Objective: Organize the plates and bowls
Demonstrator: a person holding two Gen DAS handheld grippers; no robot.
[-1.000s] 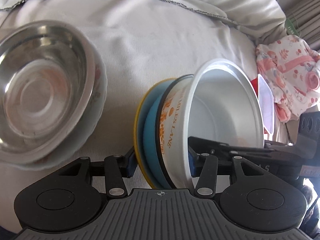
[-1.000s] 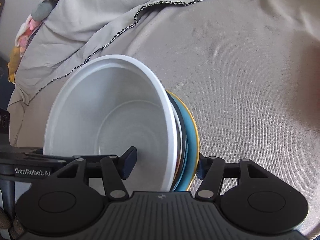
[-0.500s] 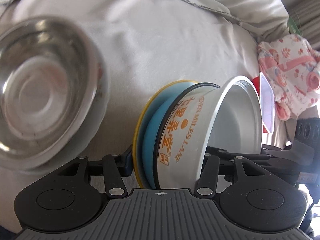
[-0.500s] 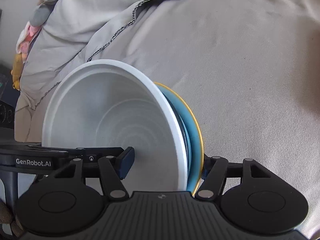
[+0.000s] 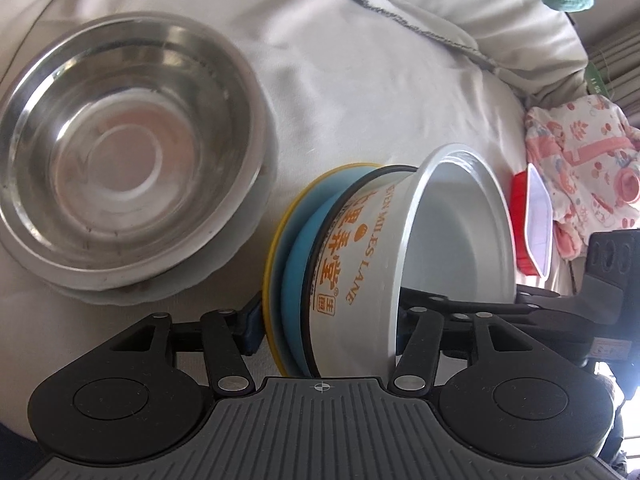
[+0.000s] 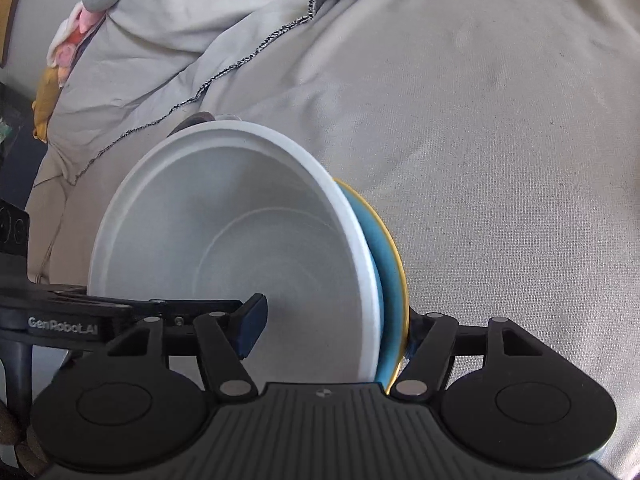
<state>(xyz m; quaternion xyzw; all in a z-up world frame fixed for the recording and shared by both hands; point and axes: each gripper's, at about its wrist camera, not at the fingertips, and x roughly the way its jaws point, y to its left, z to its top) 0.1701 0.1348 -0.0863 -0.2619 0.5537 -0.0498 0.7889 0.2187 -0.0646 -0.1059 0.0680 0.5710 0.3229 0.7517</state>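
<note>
A white bowl point(image 5: 448, 240) with orange lettering sits nested on a blue plate point(image 5: 296, 268) with a yellow rim; the stack is tipped on its side. My left gripper point(image 5: 328, 320) is shut on the stack, one finger behind the plate, the other inside the bowl. My right gripper point(image 6: 332, 328) is shut on the same bowl point(image 6: 240, 248) and plate point(image 6: 390, 280) from the opposite side. A steel bowl point(image 5: 120, 152) rests in a white dish on the cloth, up and left of the stack.
A grey-white cloth point(image 6: 480, 140) covers the soft surface, with bunched folds at the back. A red container with a clear lid point(image 5: 532, 220) and pink patterned fabric point(image 5: 580, 160) lie at the right in the left wrist view.
The held stack has tilted and shifted toward the steel bowl, which now sits closer and sharper in the left wrist view. Both grippers keep their hold.
</note>
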